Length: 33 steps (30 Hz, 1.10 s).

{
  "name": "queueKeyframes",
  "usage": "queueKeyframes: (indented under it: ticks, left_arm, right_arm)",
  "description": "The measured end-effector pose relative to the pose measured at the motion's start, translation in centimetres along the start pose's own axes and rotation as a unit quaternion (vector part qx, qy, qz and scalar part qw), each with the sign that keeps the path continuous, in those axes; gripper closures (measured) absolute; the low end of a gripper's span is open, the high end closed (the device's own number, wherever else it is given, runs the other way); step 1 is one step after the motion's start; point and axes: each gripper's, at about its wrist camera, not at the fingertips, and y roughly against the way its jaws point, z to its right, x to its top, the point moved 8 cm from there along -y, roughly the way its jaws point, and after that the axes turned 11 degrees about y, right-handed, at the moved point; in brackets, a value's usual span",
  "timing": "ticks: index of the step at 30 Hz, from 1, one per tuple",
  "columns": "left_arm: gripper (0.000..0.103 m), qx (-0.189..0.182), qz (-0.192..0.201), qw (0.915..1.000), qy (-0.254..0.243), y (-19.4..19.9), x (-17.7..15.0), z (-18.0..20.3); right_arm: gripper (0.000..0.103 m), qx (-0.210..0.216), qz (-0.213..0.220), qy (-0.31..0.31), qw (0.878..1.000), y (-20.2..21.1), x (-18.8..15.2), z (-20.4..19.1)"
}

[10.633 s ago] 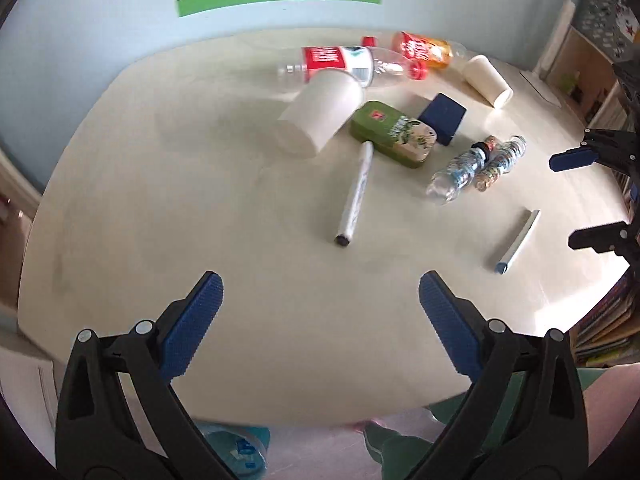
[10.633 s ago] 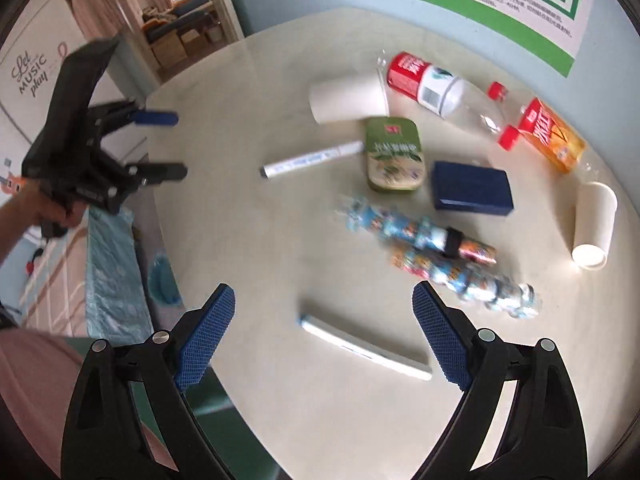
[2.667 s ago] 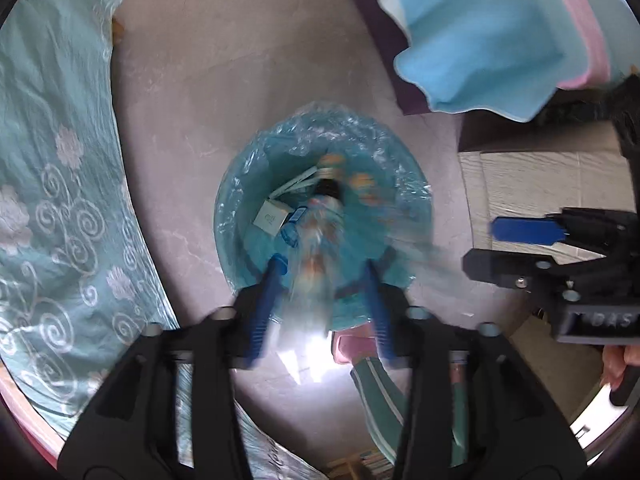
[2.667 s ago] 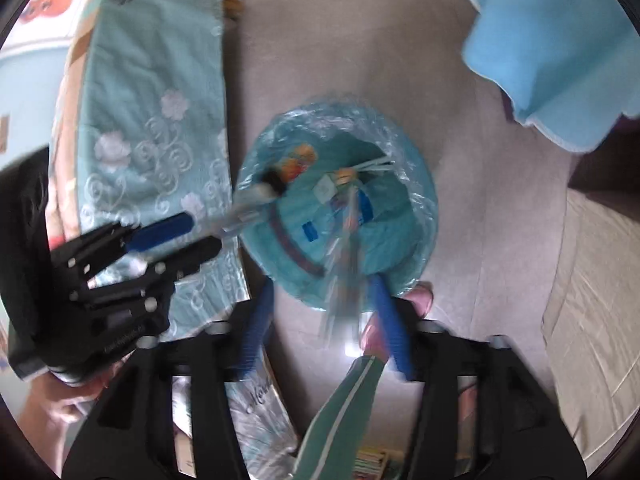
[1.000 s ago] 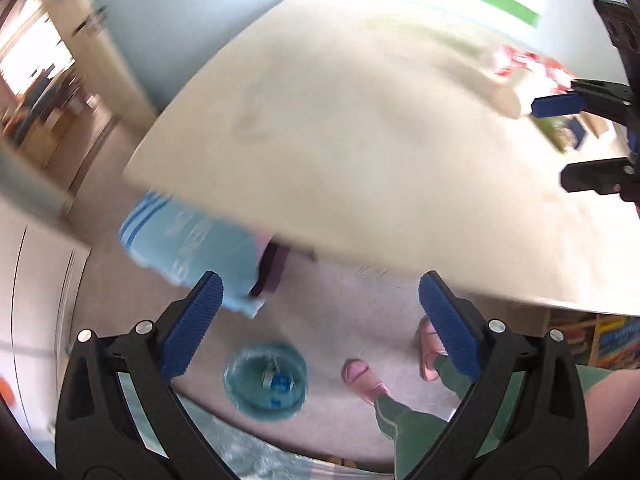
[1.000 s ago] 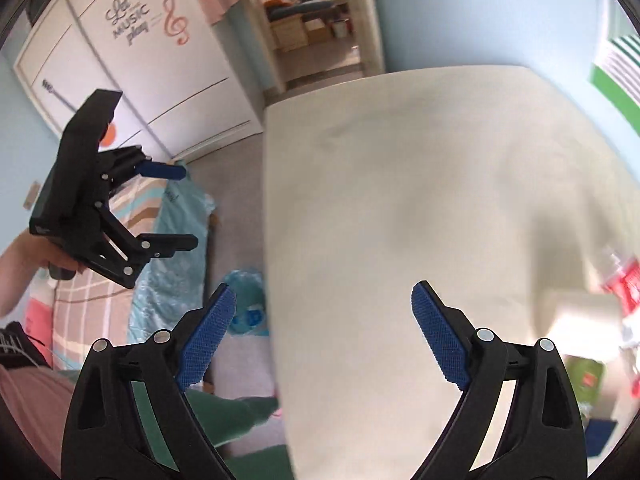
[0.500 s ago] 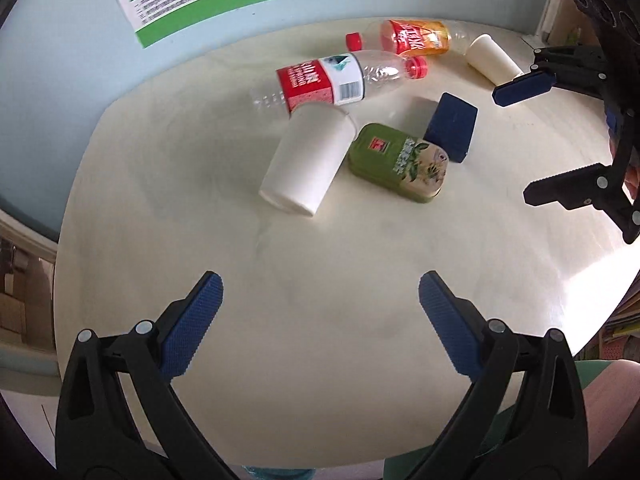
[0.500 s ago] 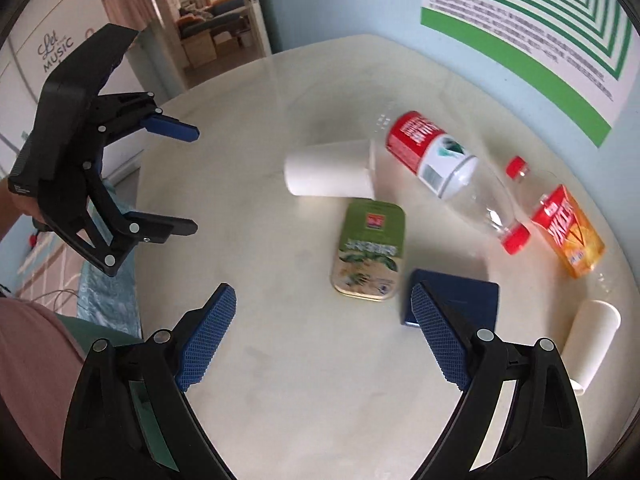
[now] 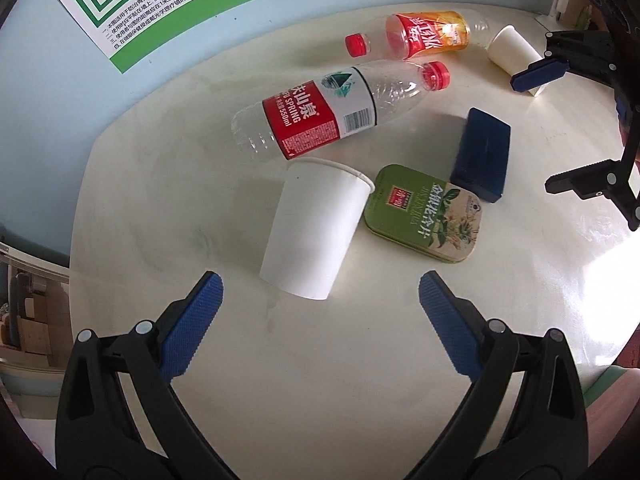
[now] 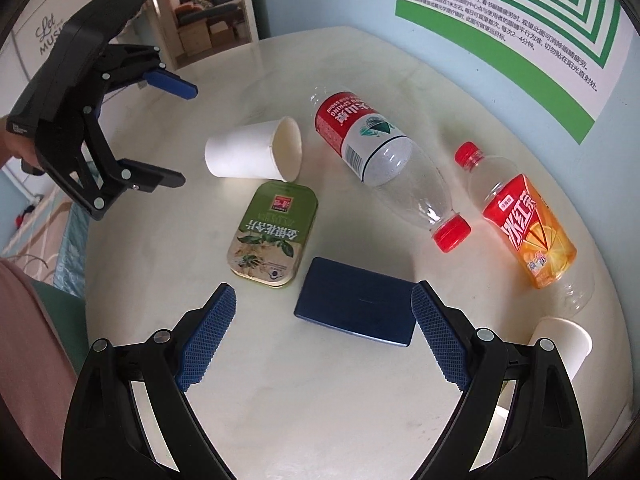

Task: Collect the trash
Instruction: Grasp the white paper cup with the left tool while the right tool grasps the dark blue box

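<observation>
Your left gripper (image 9: 318,300) hangs spread wide and empty over the tabletop (image 9: 320,380). Straight ahead, just past the fingertips: the near paper cup (image 9: 316,228), on its side, base toward you, long axis running away, mouth against the water bottle (image 9: 336,110). Judgement: left is nearer; its jaws already straddle the cup's width.

Your right gripper (image 10: 322,322) is also spread and empty, with the dark blue box (image 10: 354,308) between its fingertips, long axis across the gap. The green tin (image 10: 274,230) touches the cup's rim on the right.

Bare tabletop on your side; clutter crowds the far side, near the wall. The orange bottle (image 9: 426,36) and far cup (image 9: 512,54) lie well apart, nearer your right gripper.
</observation>
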Motion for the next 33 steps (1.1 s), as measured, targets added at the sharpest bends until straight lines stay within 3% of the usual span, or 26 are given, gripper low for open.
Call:
queueKeyframes:
  ticks: [4,14,24,26,33]
  left_arm:
    - [0.007,0.008,-0.017,0.9998,0.000,-1.5,0.4,-1.0]
    - [0.007,-0.017,-0.062,0.9979,0.010,-5.9,0.8,-1.4]
    - [0.007,-0.039,-0.089,0.9953,-0.003,-9.4,1.2,-0.6]
    - [0.008,-0.051,-0.092,0.9944,-0.004,-9.7,1.3,-0.5]
    - [0.025,-0.085,-0.102,0.9911,-0.010,-9.9,1.3,0.0]
  right_arm:
    - [0.014,0.007,-0.024,0.033,0.999,-1.9,-0.5,0.9]
    - [0.014,0.018,-0.056,0.125,0.990,-5.3,-1.6,1.9]
    - [0.017,0.100,-0.038,0.111,0.988,-6.9,-1.3,2.6]
    - [0.024,0.112,-0.034,0.111,0.987,-6.7,-1.4,2.4]
    - [0.023,0.135,-0.045,0.122,0.982,-6.1,-2.9,2.2]
